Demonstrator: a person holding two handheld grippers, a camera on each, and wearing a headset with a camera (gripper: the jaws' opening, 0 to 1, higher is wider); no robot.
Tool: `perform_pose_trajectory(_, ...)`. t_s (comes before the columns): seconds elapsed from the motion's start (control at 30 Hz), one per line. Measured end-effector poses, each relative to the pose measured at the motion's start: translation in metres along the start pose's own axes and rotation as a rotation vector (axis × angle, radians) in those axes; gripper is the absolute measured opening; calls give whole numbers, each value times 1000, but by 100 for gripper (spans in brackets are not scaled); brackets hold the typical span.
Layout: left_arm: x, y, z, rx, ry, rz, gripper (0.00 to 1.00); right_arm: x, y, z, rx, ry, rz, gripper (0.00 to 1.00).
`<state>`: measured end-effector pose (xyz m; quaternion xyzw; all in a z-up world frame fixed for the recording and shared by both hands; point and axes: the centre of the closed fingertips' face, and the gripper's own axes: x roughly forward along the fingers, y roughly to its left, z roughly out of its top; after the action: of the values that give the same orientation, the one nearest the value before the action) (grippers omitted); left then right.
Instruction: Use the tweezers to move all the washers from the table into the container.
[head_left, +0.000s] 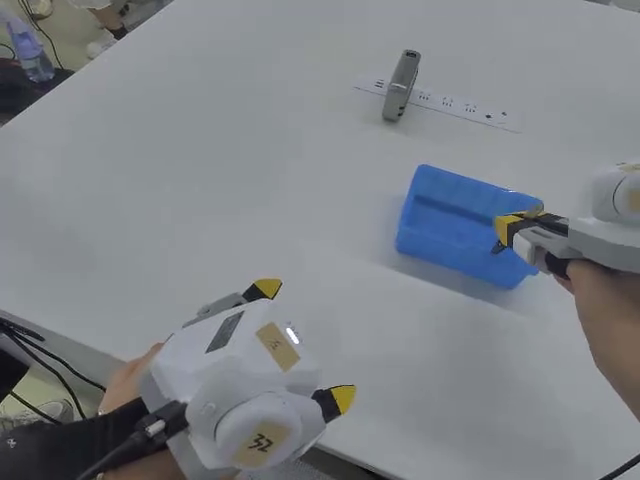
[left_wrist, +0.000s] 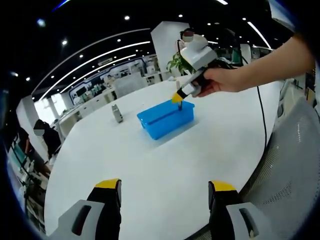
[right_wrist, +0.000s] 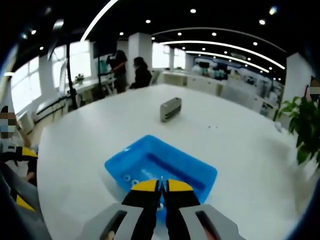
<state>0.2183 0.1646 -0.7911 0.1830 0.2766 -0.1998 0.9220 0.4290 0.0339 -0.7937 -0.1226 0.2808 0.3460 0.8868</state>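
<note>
Small pale ring-shaped washers (right_wrist: 128, 178) lie on the floor of the blue rectangular plastic container (head_left: 450, 255). Right over the container hangs the right gripper (right_wrist: 161, 186), jaws pinched on thin metal tweezers (right_wrist: 161, 181) that point down into it. Specks beyond the container, by a grey metal block (head_left: 400, 85), may be more washers, though they are too small to tell. If so, this gripper is the nearer one. The left gripper (head_left: 302, 345), jaws spread and empty, sits well apart from the container at the near edge of the white surface (head_left: 200, 180).

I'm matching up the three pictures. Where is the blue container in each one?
Head view: container right of centre.
Left gripper view: container just above centre.
Right gripper view: container lower centre.
Shared landmark: grey block near it.
</note>
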Motion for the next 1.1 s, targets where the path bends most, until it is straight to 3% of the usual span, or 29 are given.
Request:
perform_pose_trajectory(0.17,0,0,0,-1,0,2,72,4,1,-10,1,23,5,1)
perform_pose_trajectory(0.57,0,-1,1,0,-7,2,72,1,2,-9,61,8,15,2)
perform_pose_trajectory(0.8,0,0,2,-1,-14,5,72,-22,-2,15,113,-76,21,2)
perform_pose_trajectory(0.97,-1,0,3,0,-20,6,71,-43,4,31,44,-108,75,2)
perform_pose_trajectory(1.1,-2,2,5,-9,-32,13,70,-59,20,31,-91,-76,115,2)
